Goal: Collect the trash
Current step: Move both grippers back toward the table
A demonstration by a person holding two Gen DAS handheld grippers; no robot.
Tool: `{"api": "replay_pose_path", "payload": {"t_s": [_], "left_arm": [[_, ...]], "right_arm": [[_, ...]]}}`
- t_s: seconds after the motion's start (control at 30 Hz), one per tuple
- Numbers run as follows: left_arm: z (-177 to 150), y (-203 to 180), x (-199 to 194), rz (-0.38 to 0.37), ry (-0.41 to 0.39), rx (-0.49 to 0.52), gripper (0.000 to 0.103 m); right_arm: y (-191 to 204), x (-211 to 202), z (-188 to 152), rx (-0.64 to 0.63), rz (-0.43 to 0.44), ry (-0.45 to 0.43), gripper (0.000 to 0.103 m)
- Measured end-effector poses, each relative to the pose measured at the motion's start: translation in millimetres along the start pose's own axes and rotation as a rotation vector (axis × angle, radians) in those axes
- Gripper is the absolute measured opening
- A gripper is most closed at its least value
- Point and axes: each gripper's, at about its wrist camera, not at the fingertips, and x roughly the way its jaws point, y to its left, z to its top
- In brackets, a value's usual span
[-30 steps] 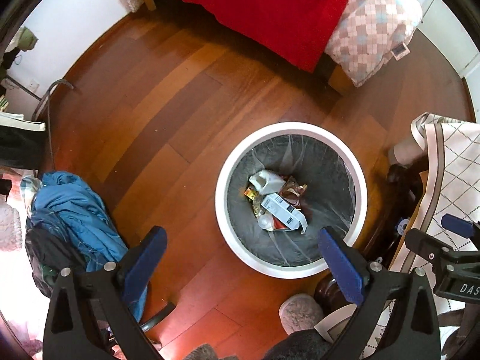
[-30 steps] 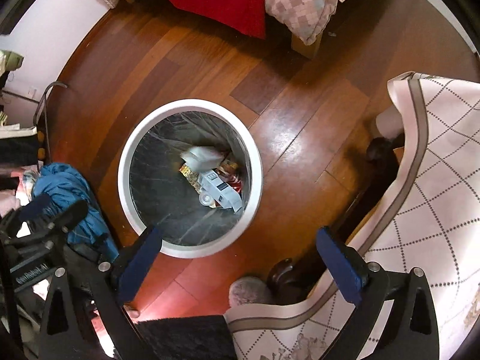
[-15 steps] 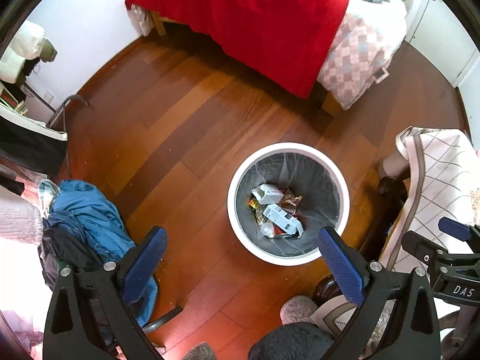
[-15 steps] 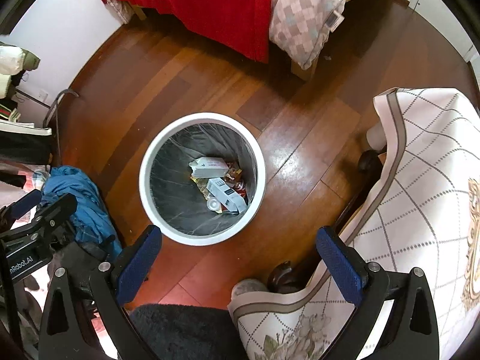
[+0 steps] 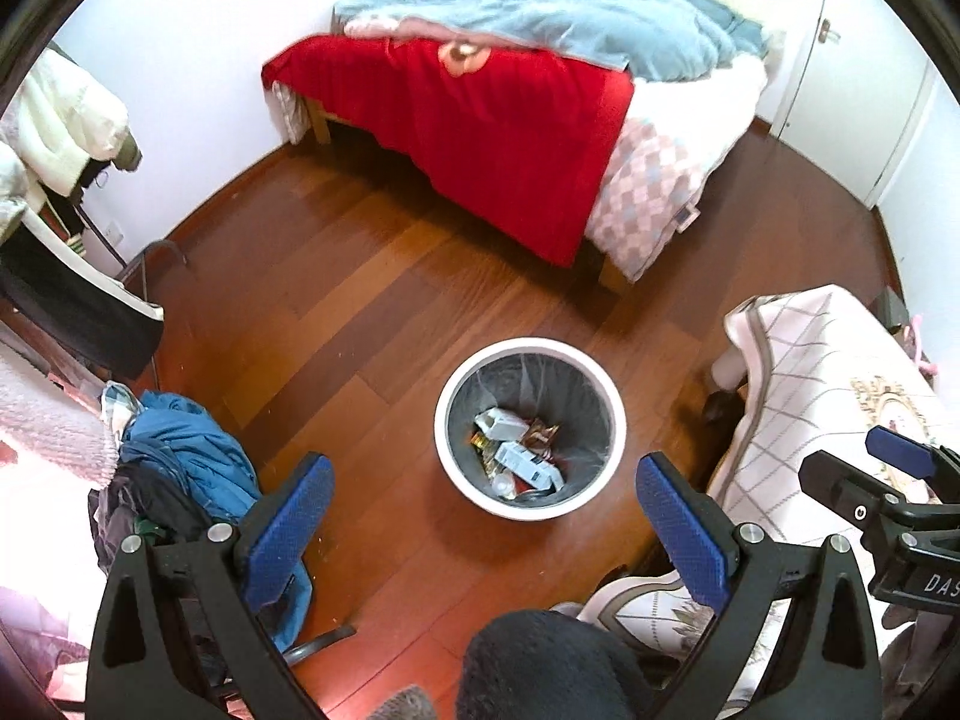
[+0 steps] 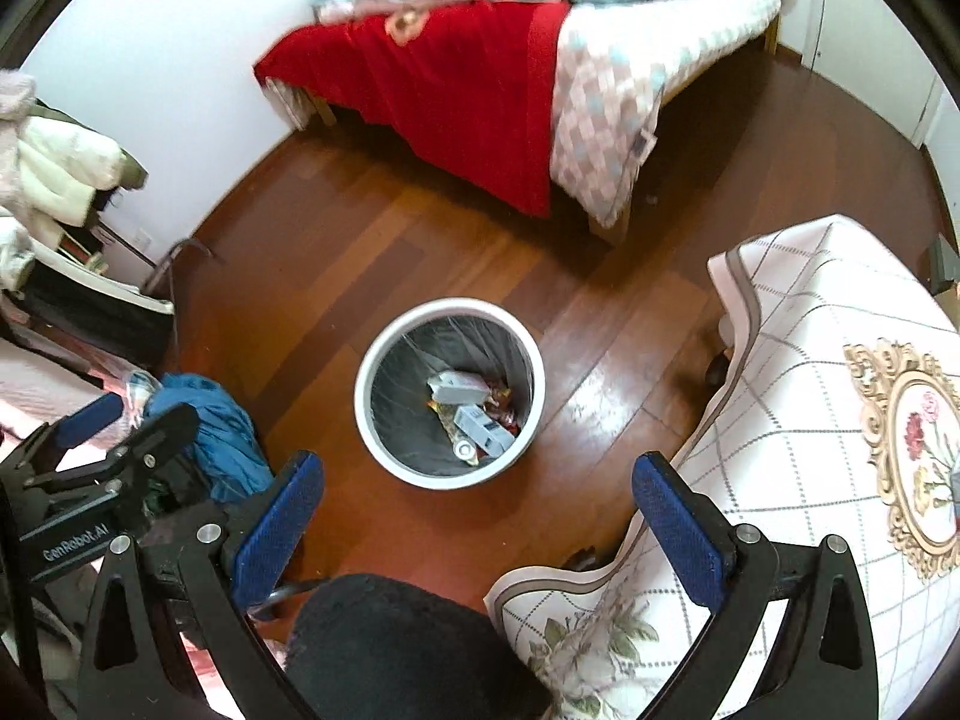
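Both sets of jaws are being held wide and empty, the left gripper (image 5: 477, 504) and right gripper (image 6: 477, 498) well above the white bin (image 5: 531, 429), where trash (image 5: 516, 459) is lying, the right seemingly nearer.

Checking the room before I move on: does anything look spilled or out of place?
No spill: the trash sits inside the white bin. A heap of blue clothes is dumped on the floor, and the red blanket hangs askew off the bed.

Wooden floor (image 5: 360, 300), red-blanketed bed (image 5: 510, 108), white walls (image 5: 198, 30)
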Motion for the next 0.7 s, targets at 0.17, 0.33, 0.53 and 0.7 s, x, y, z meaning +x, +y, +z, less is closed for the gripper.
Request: {"api": "replay_pose_path", "payload": {"t_s": [0.17,0.33,0.53,0.7], "left_arm": [[-11.0,-18.7,-43.5,0.019,-0.076,0.012,0.103],[-19.6,-46.7,-66.8,0.025,-0.118,0.038,0.103],[-37.5,-114.8,-62.5,-0.021,-0.124,0.085,0.103],[-70.5,-225.3,-27.4,-0.066,-0.056,0.194,0.103]], "right_arm": [[-3.7,-49.5,-17.4,0.007,0.038,-0.083,0.103],[-31.1,-94.5,-42.9,0.100,0.131,-0.149,0.103],[-90.1,-130.1,-80.5,0.201,0.143,-0.180,0.103],[-163.7,-139.7,-115.6,0.221,0.014,-0.084,0.103]]}}
